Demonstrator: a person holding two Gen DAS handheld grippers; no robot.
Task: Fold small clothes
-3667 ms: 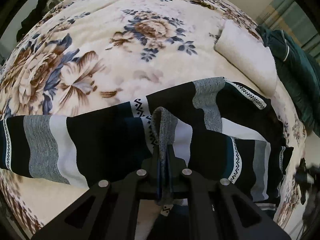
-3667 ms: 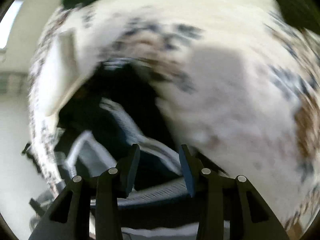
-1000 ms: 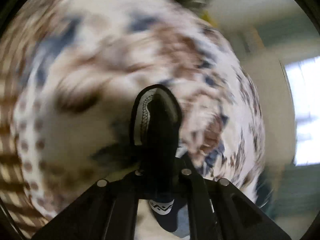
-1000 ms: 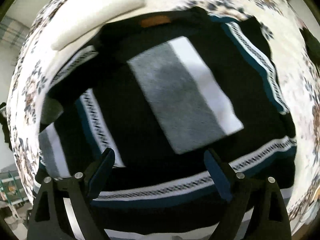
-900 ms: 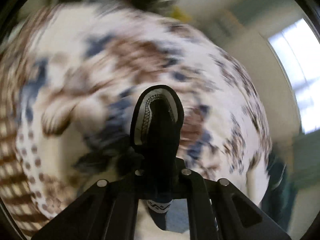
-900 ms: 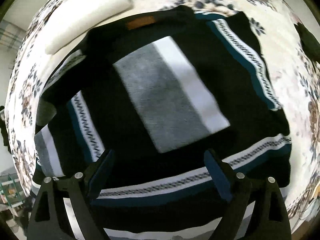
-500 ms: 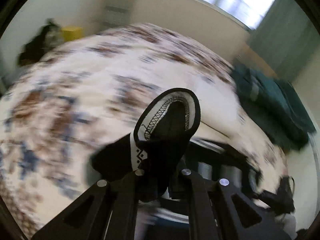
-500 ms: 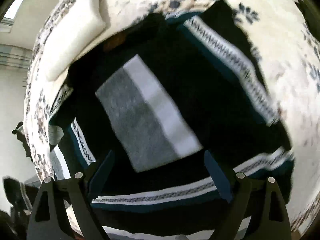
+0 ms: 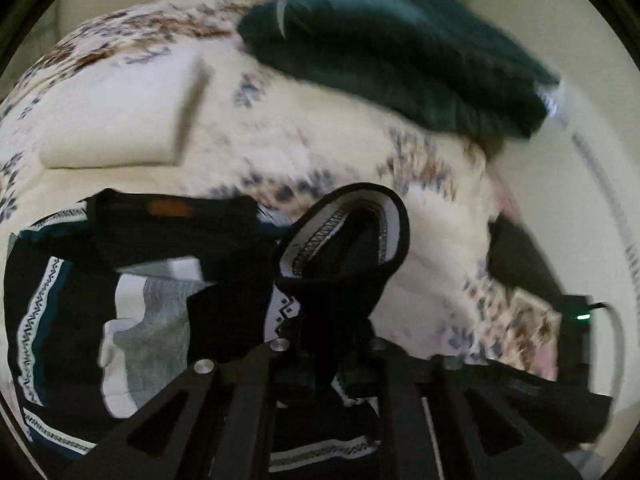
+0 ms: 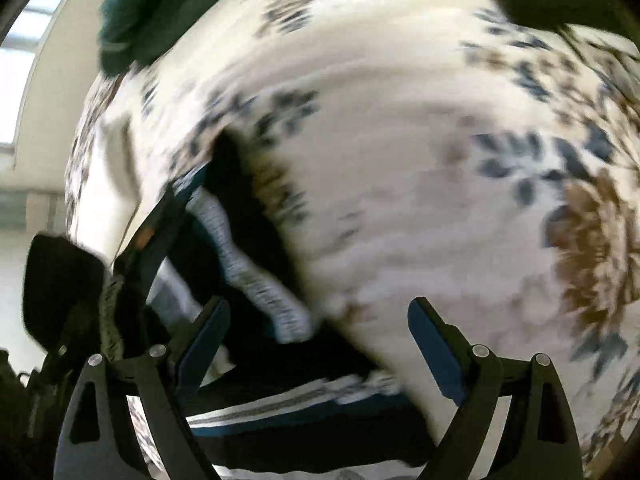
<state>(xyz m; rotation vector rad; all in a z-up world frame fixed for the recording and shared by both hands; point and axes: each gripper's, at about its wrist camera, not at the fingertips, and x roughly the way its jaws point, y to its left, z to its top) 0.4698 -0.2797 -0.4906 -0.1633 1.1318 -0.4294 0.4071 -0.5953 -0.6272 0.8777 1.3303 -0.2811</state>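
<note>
A black sweater (image 9: 132, 280) with grey, white and teal stripes lies on the floral bed, partly folded. My left gripper (image 9: 332, 344) is shut on the sweater's black cuff (image 9: 352, 240), which loops up open-mouthed above the jaws. My right gripper (image 10: 320, 344) is open and empty, low over the sweater's edge (image 10: 248, 272) where it meets the blanket. The view is motion-blurred.
The cream floral blanket (image 10: 400, 140) covers the bed. A folded cream cloth (image 9: 120, 120) lies beyond the sweater. A dark green garment (image 9: 400, 52) is heaped at the bed's far side. A black device with a green light (image 9: 580, 320) sits at the right.
My left gripper has swung the held cuff across toward the sweater body. My right gripper has turned away from above the sweater to its edge, staying open.
</note>
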